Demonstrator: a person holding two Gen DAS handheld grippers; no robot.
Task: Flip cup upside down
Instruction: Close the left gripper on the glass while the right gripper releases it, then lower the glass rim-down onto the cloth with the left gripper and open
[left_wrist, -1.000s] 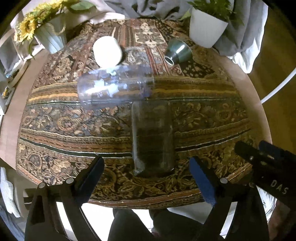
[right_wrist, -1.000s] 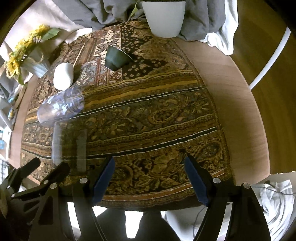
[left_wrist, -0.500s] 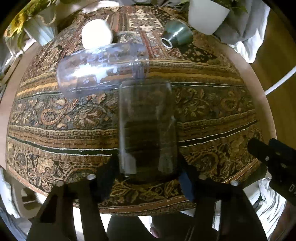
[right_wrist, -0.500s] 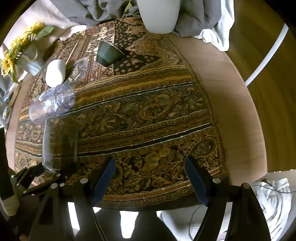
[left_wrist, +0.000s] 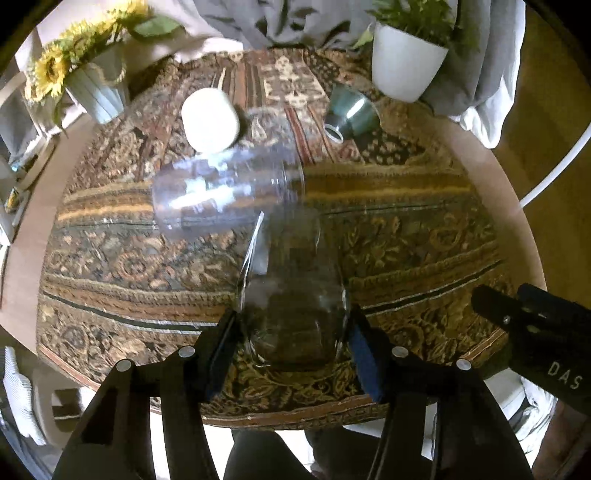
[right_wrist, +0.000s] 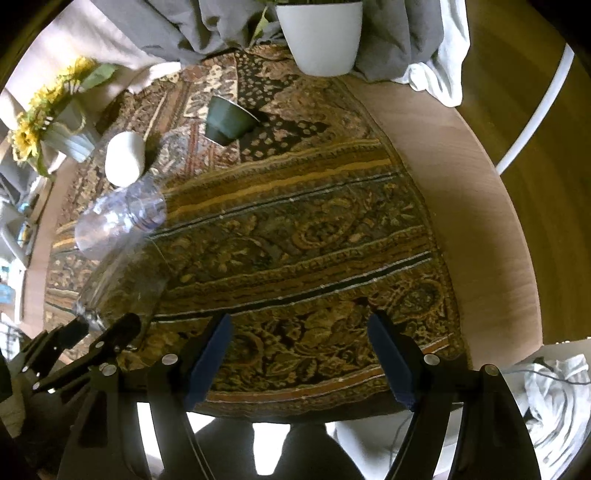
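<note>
On round table (right_wrist: 476, 206) — patterned cloth (right_wrist: 295, 236)

Between your left gripper's (left_wrist: 293, 347) black fingers with blue pads sits the clear, colourless cup (left_wrist: 295, 295), the cloth's pattern showing through it. Beyond it you've got a second clear cup (left_wrist: 225, 192) with white glints, a plain white cup (left_wrist: 210, 120) and a dark green cup (left_wrist: 351, 112). Under it all, the cloth (left_wrist: 406, 229) runs brown, gold and black in paisley bands. Far left, yellow sunflowers (left_wrist: 55, 70) in a pale grey ribbed vase; far right, a white pot (left_wrist: 404, 68) with green leaves.
</note>
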